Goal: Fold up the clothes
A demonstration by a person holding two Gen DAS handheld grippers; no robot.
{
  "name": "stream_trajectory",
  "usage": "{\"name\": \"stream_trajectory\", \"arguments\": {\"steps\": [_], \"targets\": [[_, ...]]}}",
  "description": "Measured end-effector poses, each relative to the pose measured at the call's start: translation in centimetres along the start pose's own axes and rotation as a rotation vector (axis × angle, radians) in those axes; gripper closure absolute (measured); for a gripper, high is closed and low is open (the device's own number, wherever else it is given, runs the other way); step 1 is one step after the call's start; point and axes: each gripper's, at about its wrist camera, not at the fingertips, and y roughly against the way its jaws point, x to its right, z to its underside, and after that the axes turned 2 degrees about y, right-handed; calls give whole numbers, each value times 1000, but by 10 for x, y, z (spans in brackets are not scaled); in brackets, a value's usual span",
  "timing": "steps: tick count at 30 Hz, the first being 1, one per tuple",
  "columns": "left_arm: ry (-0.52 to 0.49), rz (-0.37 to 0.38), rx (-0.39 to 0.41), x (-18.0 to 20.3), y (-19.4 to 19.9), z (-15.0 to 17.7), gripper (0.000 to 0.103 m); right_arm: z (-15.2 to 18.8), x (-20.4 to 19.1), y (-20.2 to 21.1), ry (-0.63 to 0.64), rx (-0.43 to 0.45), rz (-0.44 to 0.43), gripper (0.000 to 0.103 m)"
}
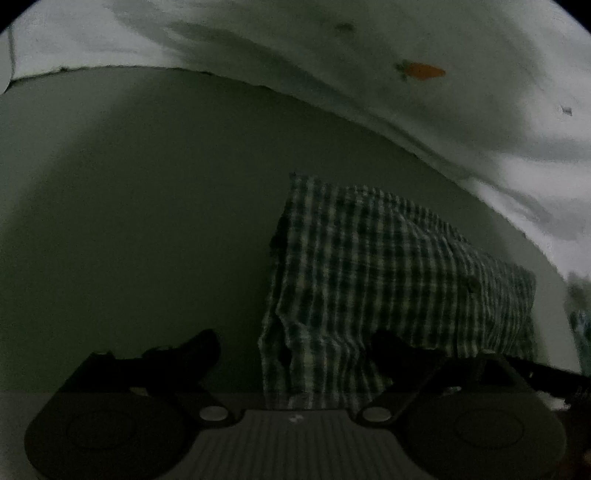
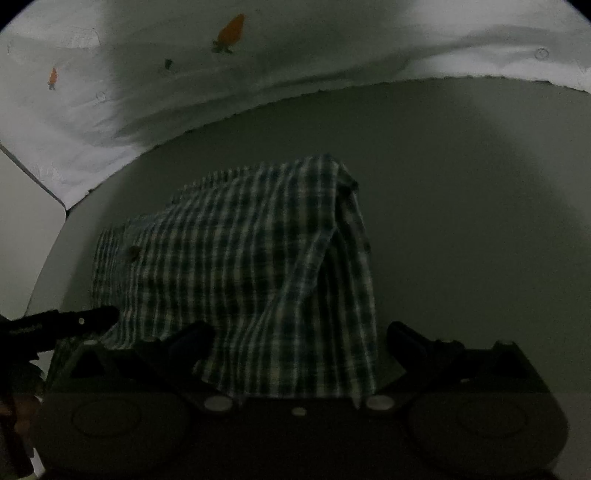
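Observation:
A green-and-white plaid garment lies folded on a dark grey surface. In the left wrist view its left edge hangs down between the fingers of my left gripper, whose jaws stand wide apart. In the right wrist view the same plaid garment drapes toward the camera between the spread fingers of my right gripper. The black tip of the left gripper shows at the left edge there, touching the cloth's left side. Whether either gripper pinches cloth is not visible.
A white cloth with small orange carrot prints lies beyond the grey surface and also shows in the right wrist view. The scene is dim.

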Motion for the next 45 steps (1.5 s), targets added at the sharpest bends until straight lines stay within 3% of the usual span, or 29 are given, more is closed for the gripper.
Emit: {"name": "stream_trajectory", "arguments": {"steps": [7, 14, 19, 22, 30, 34, 38, 42, 45], "targets": [[-23, 6, -22, 1, -2, -6, 7, -3, 2, -4, -14, 0, -15, 0], [-2, 56, -36, -6, -4, -10, 7, -8, 7, -7, -73, 4, -92, 0], [67, 225, -70, -12, -7, -9, 7, -12, 18, -10, -150, 8, -193, 0], [116, 287, -72, -13, -10, -5, 7, -11, 26, -13, -240, 9, -270, 0], [416, 538, -109, -36, -22, 13, 7, -1, 42, -32, -524, -16, -508, 0], [509, 609, -123, -45, -27, 19, 11, -4, 28, -36, -509, -56, -514, 0], [527, 647, -162, -42, -31, 27, 25, 6, 34, -52, -722, -119, -632, 23], [569, 645, -164, -43, -27, 35, 43, 32, 43, -64, -949, -106, -715, 50], [552, 653, -156, -39, -16, 34, 50, 47, 42, -58, -1043, -79, -746, 58]]}}
